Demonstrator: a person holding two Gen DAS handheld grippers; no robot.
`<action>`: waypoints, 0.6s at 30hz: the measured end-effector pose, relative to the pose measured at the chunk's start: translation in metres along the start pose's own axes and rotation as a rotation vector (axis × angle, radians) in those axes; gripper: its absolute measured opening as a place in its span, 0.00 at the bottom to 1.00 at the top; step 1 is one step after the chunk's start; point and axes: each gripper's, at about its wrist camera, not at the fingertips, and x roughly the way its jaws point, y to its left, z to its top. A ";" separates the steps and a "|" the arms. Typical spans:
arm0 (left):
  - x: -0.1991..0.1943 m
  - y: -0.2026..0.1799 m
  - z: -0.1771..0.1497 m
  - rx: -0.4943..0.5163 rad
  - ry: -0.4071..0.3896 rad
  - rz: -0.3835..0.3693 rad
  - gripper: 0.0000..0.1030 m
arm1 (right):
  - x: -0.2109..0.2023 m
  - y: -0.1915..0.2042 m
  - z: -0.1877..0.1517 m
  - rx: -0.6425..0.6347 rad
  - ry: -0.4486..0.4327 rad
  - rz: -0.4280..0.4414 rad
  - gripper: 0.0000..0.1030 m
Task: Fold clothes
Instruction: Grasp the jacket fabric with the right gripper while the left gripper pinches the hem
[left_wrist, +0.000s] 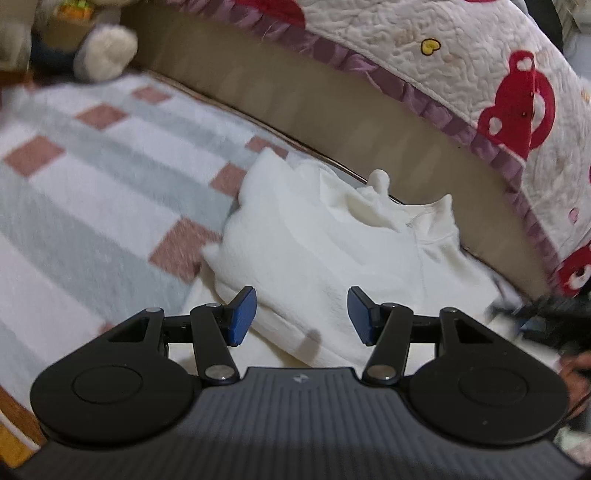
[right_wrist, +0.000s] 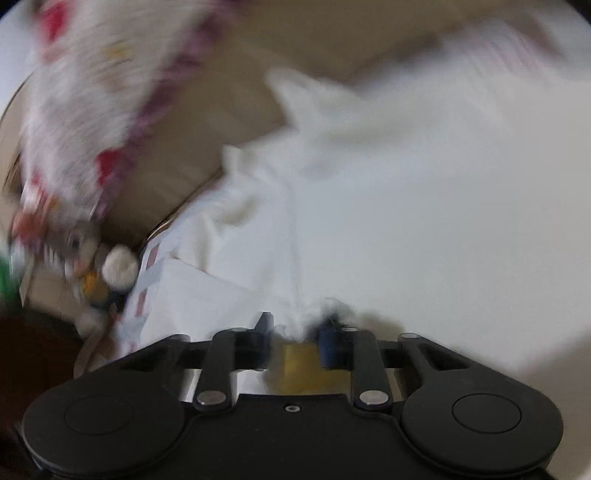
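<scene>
A white fleecy garment (left_wrist: 332, 236) lies crumpled on the bed, with its collar toward the tan board behind it. My left gripper (left_wrist: 303, 314) hovers just over the garment's near edge. It is open, and its blue pads (left_wrist: 243, 314) stand wide apart with nothing between them. The right wrist view is blurred. There the same white garment (right_wrist: 369, 221) fills most of the picture. A bunch of its fabric sits pinched between the pads of my right gripper (right_wrist: 295, 332), which is shut on it.
A blanket (left_wrist: 92, 166) with grey stripes and pink squares covers the bed on the left. A tan board (left_wrist: 295, 92) runs behind the garment, with a quilt (left_wrist: 480, 74) printed with red bears draped over it. A plush toy (left_wrist: 103, 55) sits at the far left corner. A hand (left_wrist: 576, 369) shows at the right edge.
</scene>
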 end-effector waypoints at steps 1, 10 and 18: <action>0.000 0.001 0.000 0.007 -0.006 0.006 0.52 | -0.010 0.010 0.007 -0.070 -0.062 0.019 0.25; 0.015 0.007 -0.008 0.089 0.076 0.132 0.52 | -0.017 -0.017 0.050 -0.260 -0.246 -0.047 0.32; 0.028 -0.021 -0.013 0.386 0.079 0.260 0.54 | 0.030 -0.061 0.044 -0.269 -0.133 -0.235 0.34</action>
